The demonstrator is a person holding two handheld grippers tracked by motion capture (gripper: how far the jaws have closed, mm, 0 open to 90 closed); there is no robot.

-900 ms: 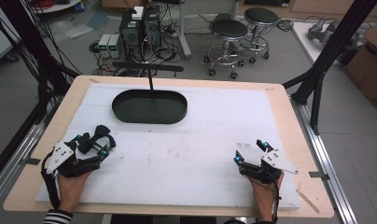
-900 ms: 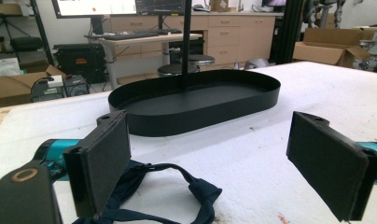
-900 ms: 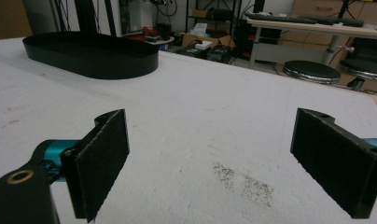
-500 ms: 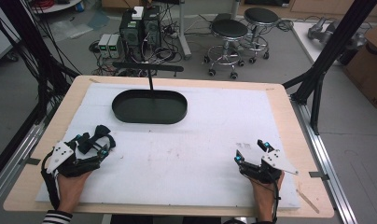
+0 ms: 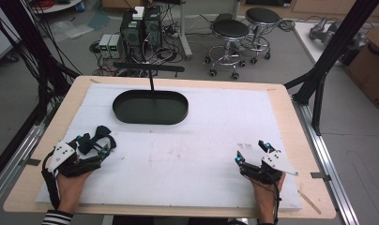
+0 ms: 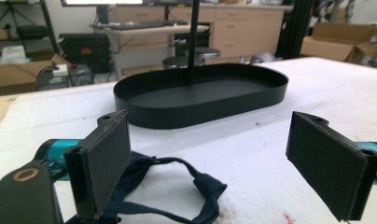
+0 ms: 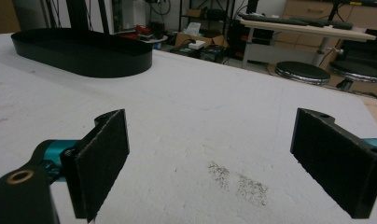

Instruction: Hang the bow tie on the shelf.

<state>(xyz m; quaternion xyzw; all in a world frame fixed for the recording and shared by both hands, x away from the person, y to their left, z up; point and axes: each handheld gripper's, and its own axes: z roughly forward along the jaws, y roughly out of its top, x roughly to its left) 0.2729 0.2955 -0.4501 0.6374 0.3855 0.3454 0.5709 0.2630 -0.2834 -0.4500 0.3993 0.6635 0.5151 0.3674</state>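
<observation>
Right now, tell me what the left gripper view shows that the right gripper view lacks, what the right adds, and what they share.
Left gripper view alone: a dark blue strap lying loose on the white mat between the open jaws, and a thin black post rising from the tray. Right gripper view alone: two round stools beyond the table's edge, and a dark speckled stain on the mat ahead of the jaws. Both: the black oval tray, the white mat, and wide-open jaws with nothing gripped.

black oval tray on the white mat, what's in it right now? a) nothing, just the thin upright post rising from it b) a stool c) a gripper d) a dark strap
a: the black oval tray holds no object, with only the thin black post standing in it; the dark blue fabric strap lies on the white mat by the left gripper.
</observation>
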